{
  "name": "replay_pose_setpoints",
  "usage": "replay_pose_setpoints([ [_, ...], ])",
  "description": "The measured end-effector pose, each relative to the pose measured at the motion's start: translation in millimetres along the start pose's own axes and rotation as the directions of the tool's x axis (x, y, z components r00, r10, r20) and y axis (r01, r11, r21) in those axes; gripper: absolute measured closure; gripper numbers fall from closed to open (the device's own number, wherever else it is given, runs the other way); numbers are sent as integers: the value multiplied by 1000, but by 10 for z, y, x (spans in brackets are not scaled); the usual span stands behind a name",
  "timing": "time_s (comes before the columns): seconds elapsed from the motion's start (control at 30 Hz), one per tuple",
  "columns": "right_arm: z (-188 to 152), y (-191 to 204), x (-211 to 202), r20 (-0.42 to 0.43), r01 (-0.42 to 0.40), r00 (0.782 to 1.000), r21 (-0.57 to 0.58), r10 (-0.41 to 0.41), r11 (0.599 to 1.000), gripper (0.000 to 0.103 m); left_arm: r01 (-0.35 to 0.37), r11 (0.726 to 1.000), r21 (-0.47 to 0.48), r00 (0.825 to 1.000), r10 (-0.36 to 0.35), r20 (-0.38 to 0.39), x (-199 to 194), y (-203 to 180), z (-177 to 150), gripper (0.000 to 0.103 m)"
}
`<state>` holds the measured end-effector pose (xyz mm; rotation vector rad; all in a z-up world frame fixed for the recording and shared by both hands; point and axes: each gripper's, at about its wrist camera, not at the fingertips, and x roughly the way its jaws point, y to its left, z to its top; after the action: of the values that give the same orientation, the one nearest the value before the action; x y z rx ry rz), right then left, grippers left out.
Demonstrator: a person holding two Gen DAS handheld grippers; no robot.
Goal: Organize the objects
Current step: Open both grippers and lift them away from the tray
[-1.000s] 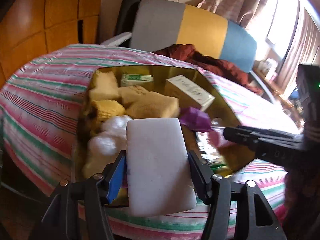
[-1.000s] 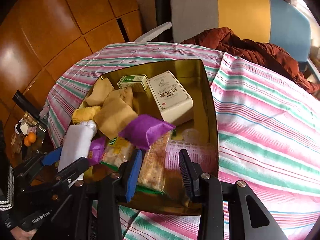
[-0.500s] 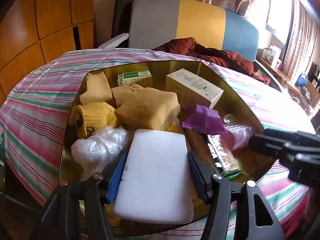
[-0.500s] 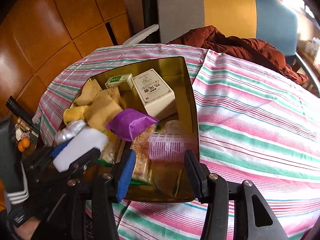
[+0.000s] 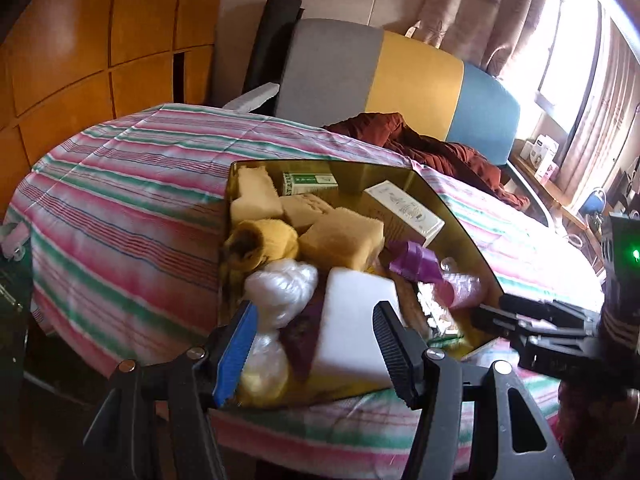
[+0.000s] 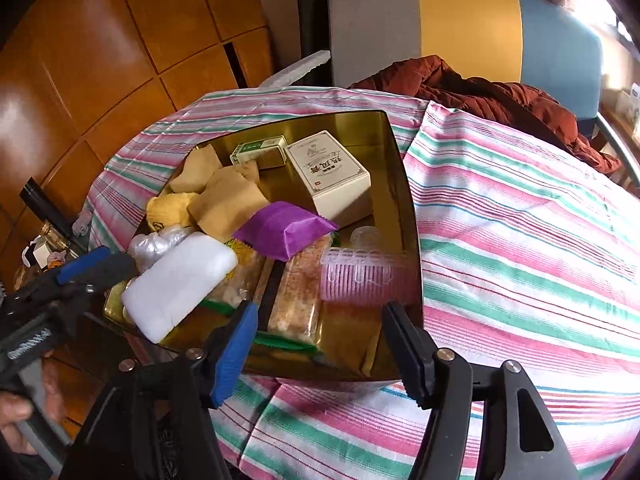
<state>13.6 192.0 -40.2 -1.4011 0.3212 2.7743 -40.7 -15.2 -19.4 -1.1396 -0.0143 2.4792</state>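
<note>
In the gold tray [image 6: 404, 184], white foam block [image 6: 180, 280], smooth, rounded corners, tilted

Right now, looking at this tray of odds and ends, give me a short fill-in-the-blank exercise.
1. The packet next to the white box is ___.
2. The gold tray stands on a ___ tablecloth.
3. Between its grey and blue panels, the chair back is ___.
Missing words: purple; striped; yellow.
</note>
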Motion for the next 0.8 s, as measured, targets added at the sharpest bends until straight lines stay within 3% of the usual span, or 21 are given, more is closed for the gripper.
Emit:
replay_pose_setpoints([
  [0.27, -22, 114, -54, 22, 12, 1000, -40, -11, 999, 35, -5, 996, 85, 997, 11, -73, 79, -186, -240, 58],
  [0.67, -41, 116, -69, 23, 34, 999, -35, -33, 999, 29, -44, 996, 74, 992, 52, -115, 384, -272, -250, 56],
  [0.8, -71, 166, -29, 21, 50, 999, -52, -49, 997, 25, -65, 996, 59, 994, 70, -82, 313, -248, -229, 52],
])
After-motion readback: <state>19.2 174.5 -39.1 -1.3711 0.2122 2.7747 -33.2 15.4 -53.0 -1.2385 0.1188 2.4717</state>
